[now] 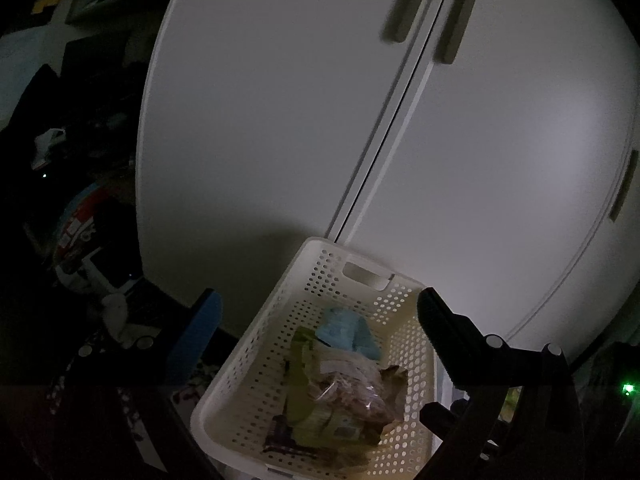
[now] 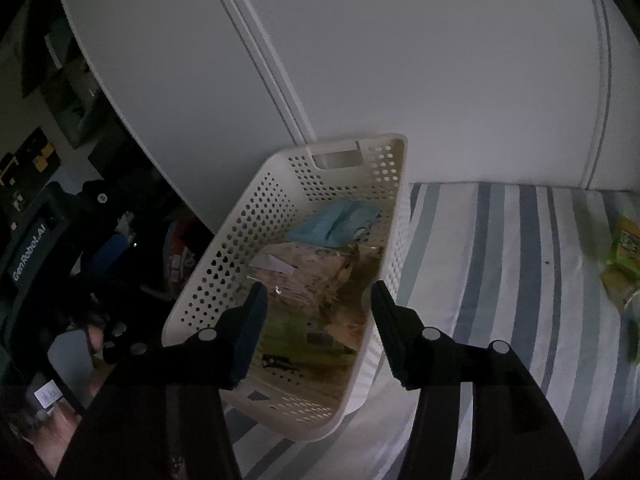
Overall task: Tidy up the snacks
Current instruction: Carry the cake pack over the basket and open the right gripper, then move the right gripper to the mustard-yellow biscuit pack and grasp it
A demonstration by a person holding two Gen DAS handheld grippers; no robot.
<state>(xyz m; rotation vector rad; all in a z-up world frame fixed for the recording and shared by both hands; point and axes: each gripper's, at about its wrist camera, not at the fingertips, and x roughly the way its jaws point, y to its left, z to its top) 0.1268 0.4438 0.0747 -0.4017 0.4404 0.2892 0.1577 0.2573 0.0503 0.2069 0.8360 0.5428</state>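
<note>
A white perforated basket (image 1: 256,364) (image 2: 224,256) rests on a striped bed, close to a white wardrobe. Inside lie a light blue packet (image 1: 346,332) (image 2: 336,222), a green packet (image 1: 308,408), a clear bag of brown snacks (image 1: 352,390) and other wrappers. My left gripper (image 1: 316,316) is open above the basket, with nothing between its fingers. My right gripper (image 2: 318,296) also hovers open over the basket's near end, holding nothing. A green-and-yellow snack packet (image 2: 624,256) lies on the bed at the far right of the right wrist view.
White wardrobe doors (image 1: 320,120) with grey handles (image 1: 460,20) rise just behind the basket. The striped bedcover (image 2: 520,280) stretches to the right. Dark clutter and shelves (image 1: 80,200) fill the left side. A hand (image 2: 94,340) holds the other gripper at lower left.
</note>
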